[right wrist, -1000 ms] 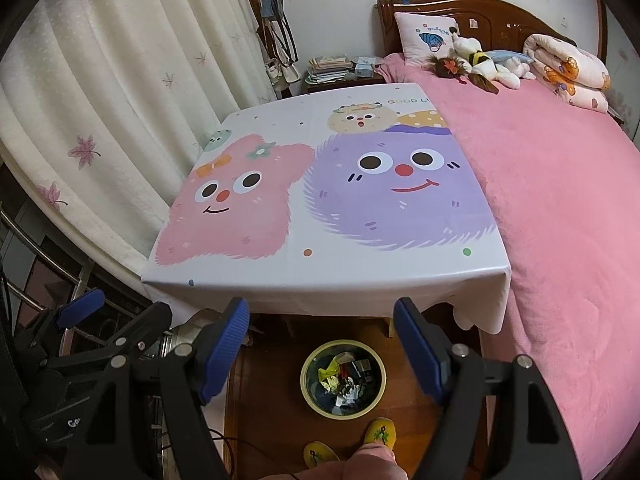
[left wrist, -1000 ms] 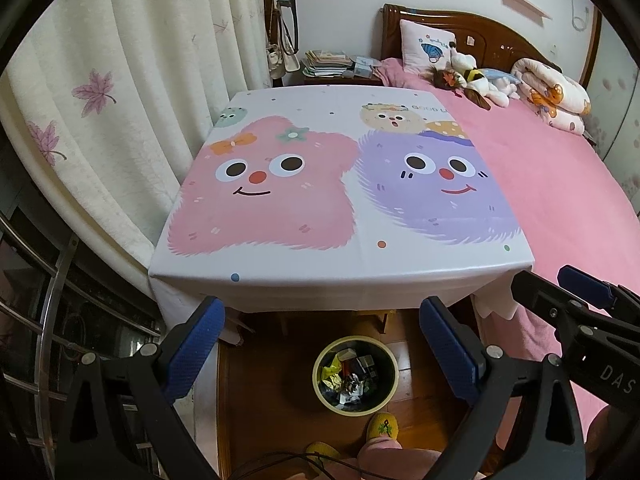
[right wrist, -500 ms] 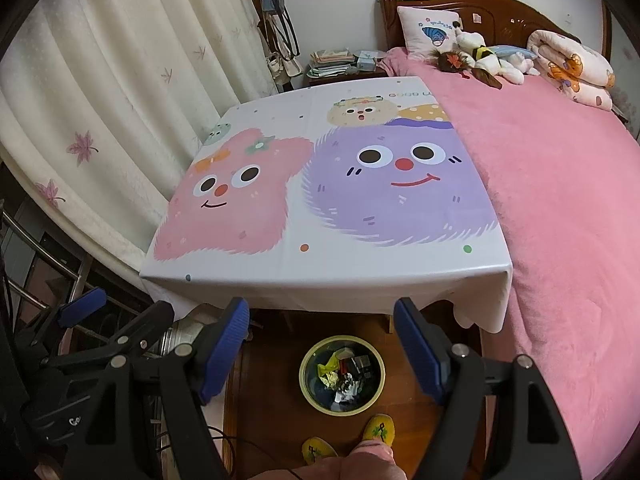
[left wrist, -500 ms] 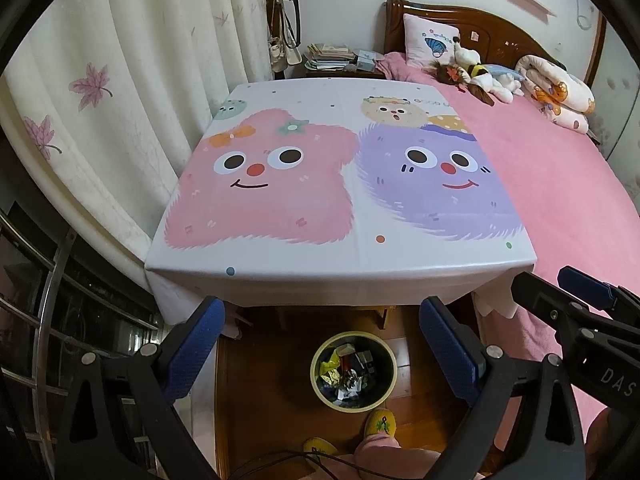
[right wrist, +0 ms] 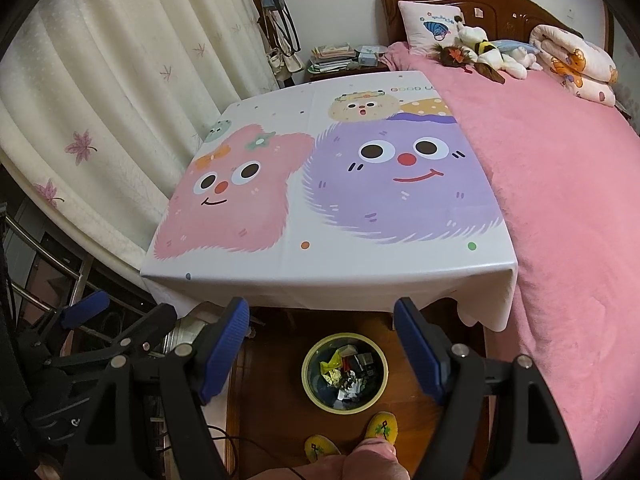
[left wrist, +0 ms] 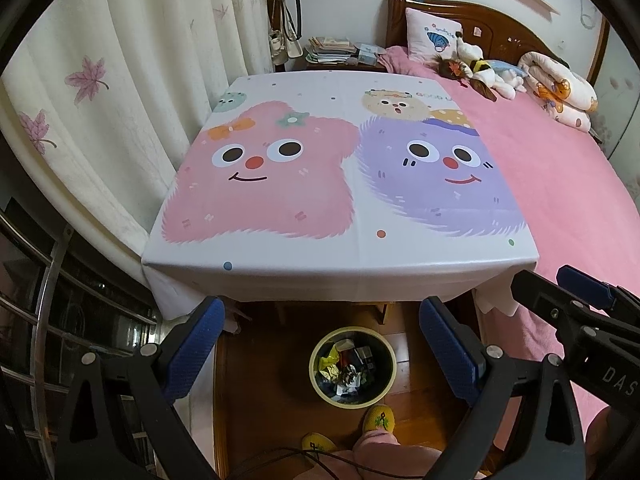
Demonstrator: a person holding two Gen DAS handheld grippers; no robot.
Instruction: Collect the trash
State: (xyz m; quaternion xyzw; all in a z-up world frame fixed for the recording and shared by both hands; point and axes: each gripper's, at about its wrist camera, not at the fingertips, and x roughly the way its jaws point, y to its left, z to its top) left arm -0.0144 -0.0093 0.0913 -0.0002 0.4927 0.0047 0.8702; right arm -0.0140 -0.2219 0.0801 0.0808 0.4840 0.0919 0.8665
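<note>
The right gripper (right wrist: pixel 322 344) hangs with its blue-padded jaws spread wide and nothing between them, just above the round trash bin (right wrist: pixel 310 386) on the wooden floor. The bin, full of crumpled wrappers, sits just in front of the cartoon tablecloth (right wrist: pixel 320 200). Two yellow slippers (right wrist: pixel 352 436) stand just beside the bin's near rim.

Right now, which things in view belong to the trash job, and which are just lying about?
Job:
- trash bin on the floor, holding wrappers
- left gripper, open, holding nothing
- right gripper, open, holding nothing

Lying about:
- cartoon tablecloth
- plush toys
- pillow
- stacked books
- rolled quilt
</note>
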